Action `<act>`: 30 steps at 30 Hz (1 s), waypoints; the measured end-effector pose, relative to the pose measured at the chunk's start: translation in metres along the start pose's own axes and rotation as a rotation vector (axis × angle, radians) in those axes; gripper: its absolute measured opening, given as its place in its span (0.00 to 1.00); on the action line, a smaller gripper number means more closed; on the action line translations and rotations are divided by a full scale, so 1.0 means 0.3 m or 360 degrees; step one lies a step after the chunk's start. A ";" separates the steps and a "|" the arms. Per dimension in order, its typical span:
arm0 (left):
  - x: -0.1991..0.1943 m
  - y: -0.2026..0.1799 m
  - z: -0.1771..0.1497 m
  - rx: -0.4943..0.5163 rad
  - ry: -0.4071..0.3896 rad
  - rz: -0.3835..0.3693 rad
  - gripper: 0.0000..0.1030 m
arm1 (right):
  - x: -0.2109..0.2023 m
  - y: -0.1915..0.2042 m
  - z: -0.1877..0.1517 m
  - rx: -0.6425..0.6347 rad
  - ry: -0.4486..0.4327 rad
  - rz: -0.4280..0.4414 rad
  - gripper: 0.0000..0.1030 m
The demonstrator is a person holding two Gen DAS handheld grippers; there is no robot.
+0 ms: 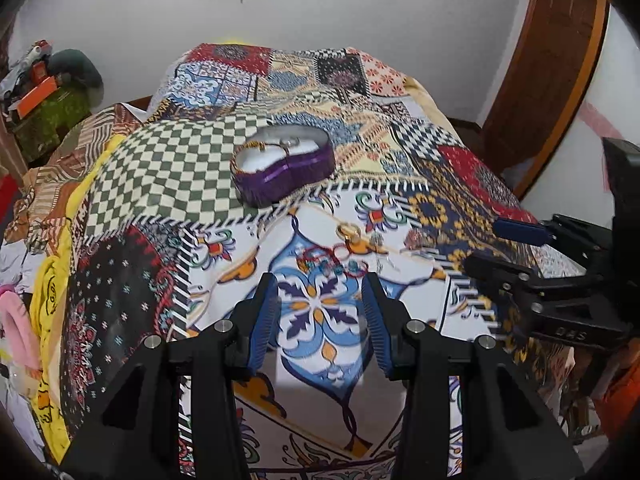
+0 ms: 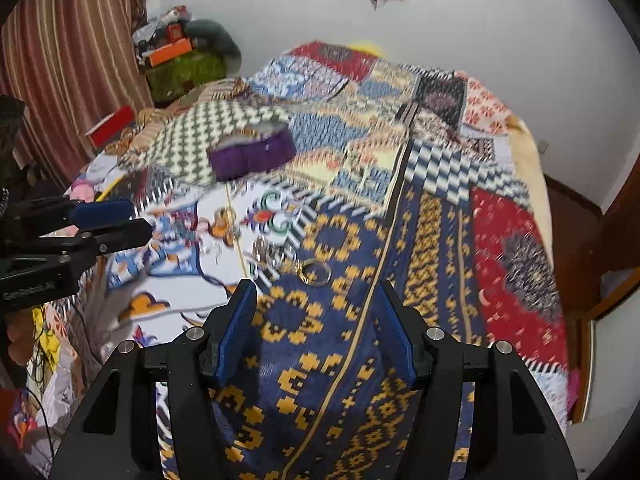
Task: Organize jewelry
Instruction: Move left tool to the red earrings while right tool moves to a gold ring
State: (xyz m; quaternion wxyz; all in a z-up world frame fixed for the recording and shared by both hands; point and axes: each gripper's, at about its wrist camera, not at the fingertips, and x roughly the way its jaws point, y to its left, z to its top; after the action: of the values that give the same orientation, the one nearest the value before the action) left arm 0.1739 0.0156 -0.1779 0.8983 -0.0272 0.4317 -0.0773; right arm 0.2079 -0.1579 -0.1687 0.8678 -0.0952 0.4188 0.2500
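A purple heart-shaped jewelry box [image 1: 284, 168] stands open on the patchwork bedspread [image 1: 168, 160], with a gold bangle and a ring on its white lining. Loose pieces lie nearer: a gold ring [image 1: 349, 232] and red bangles [image 1: 332, 258]. My left gripper [image 1: 318, 280] hovers just short of them, open, nothing between its blue pads. In the blurred right wrist view a thin bangle [image 2: 316, 272] lies on the blue-and-yellow patch, right in front of my right gripper [image 2: 316, 288], which is open and empty. The box [image 2: 252, 152] sits farther back on the left. Each gripper shows in the other's view: right gripper [image 1: 492, 246], left gripper [image 2: 132, 222].
A green chest [image 2: 184, 72] piled with an orange box and clutter stands at the bed's far left corner. A red box [image 2: 110, 124] lies near a striped curtain [image 2: 72, 60]. A wooden door frame [image 1: 548, 80] is on the right. Clothes hang off the bed's left side.
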 end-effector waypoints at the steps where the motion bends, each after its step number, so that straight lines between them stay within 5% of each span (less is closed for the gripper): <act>1: 0.005 -0.001 -0.006 0.0002 0.0009 -0.0013 0.41 | 0.004 0.000 -0.005 0.0001 0.0002 0.0002 0.55; 5: 0.021 -0.010 -0.015 0.0021 0.0020 -0.0077 0.39 | 0.028 -0.022 0.006 0.0052 0.0019 0.0052 0.55; 10: 0.059 -0.016 -0.001 0.0014 0.0059 -0.0156 0.22 | 0.059 -0.031 0.013 0.0098 0.0019 0.0063 0.54; 23: 0.104 -0.020 0.017 -0.0008 0.0091 -0.0119 0.22 | 0.083 -0.038 0.014 0.0124 -0.0025 0.0093 0.42; 30: 0.140 -0.026 0.036 -0.0009 0.0102 -0.0082 0.24 | 0.088 -0.036 0.017 0.0109 -0.0043 0.0116 0.23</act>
State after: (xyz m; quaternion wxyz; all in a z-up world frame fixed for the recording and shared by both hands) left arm 0.2073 0.0008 -0.2024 0.8816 -0.0382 0.4597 -0.1000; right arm 0.2309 -0.1557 -0.1863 0.8664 -0.0466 0.4186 0.2683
